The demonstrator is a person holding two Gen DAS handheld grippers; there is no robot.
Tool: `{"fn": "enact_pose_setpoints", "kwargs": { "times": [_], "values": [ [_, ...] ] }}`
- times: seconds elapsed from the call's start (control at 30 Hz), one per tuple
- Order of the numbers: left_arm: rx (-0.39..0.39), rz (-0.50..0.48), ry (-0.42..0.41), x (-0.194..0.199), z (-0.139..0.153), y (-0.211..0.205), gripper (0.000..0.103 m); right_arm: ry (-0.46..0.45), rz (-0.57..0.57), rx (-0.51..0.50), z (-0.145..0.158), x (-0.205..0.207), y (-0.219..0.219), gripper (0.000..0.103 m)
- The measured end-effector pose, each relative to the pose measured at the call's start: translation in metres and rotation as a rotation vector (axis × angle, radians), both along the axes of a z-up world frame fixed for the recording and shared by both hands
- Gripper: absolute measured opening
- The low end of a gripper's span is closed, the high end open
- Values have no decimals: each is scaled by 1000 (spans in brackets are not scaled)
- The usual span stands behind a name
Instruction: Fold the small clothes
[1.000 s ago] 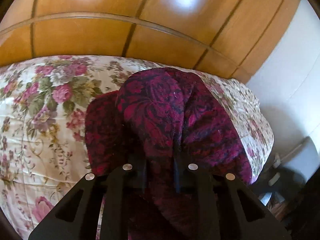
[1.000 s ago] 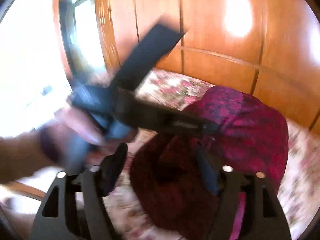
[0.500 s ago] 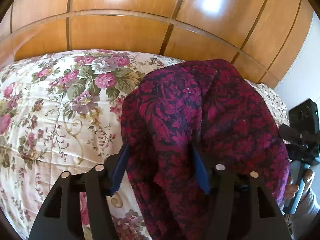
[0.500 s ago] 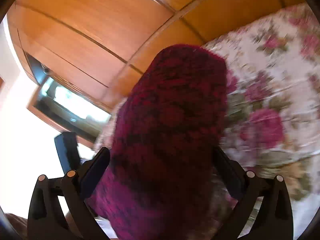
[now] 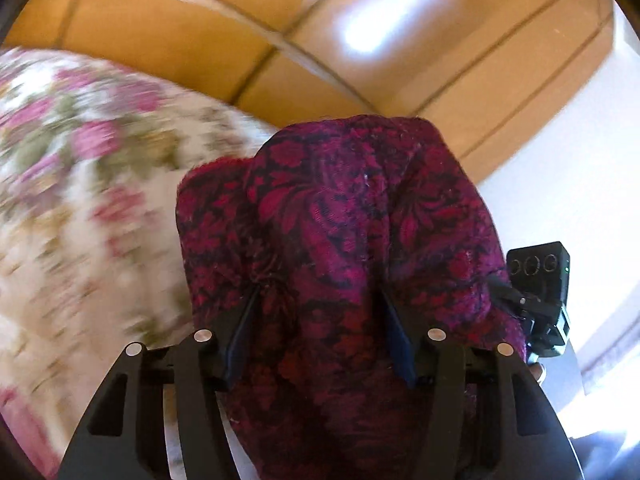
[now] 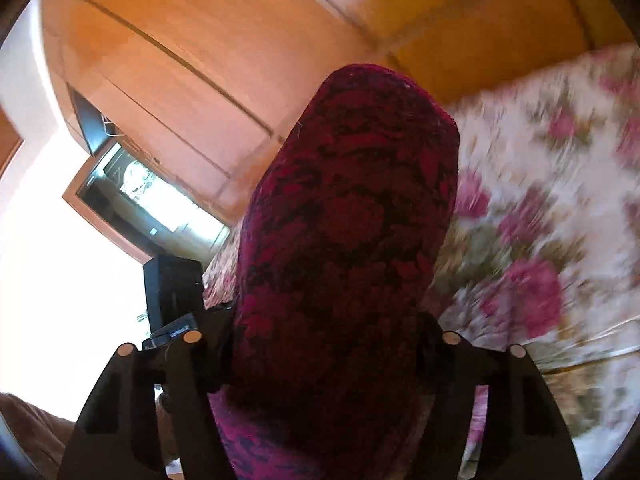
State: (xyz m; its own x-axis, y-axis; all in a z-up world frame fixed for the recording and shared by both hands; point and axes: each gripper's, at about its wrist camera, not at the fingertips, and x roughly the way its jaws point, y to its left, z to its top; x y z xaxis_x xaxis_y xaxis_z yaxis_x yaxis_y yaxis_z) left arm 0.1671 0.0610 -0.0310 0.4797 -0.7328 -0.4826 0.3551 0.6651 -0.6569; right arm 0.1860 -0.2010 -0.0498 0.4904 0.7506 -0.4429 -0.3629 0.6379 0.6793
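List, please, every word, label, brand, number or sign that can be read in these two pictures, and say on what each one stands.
None can be read.
The dark red patterned garment carries only a woven leaf pattern, no label in view.
The floral bedspread shows flowers only.
The black device beside the garment shows three round marks, no letters.

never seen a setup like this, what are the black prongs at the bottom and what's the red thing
A person holds a two-finger gripper in each hand; a fisheye camera on each looks forward along its fingers. In one view the left gripper has a dark red floral-patterned garment bunched between its fingers, and its jaws have just been closing. The other view shows the right gripper closing on the same garment. Below lies a floral bedspread, with wooden panelling behind.
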Motion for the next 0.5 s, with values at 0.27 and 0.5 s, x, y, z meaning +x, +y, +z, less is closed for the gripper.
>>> {"fn": "enact_pose_setpoints", "kwargs": {
  "times": [0.27, 0.5],
  "values": [
    [46, -289, -132, 68, 54, -185, 54, -116, -374, -54, 34, -41, -151, 65],
    [464, -374, -155, 74, 10, -319, 46, 113, -589, -164, -42, -61, -232, 70]
  ]
}}
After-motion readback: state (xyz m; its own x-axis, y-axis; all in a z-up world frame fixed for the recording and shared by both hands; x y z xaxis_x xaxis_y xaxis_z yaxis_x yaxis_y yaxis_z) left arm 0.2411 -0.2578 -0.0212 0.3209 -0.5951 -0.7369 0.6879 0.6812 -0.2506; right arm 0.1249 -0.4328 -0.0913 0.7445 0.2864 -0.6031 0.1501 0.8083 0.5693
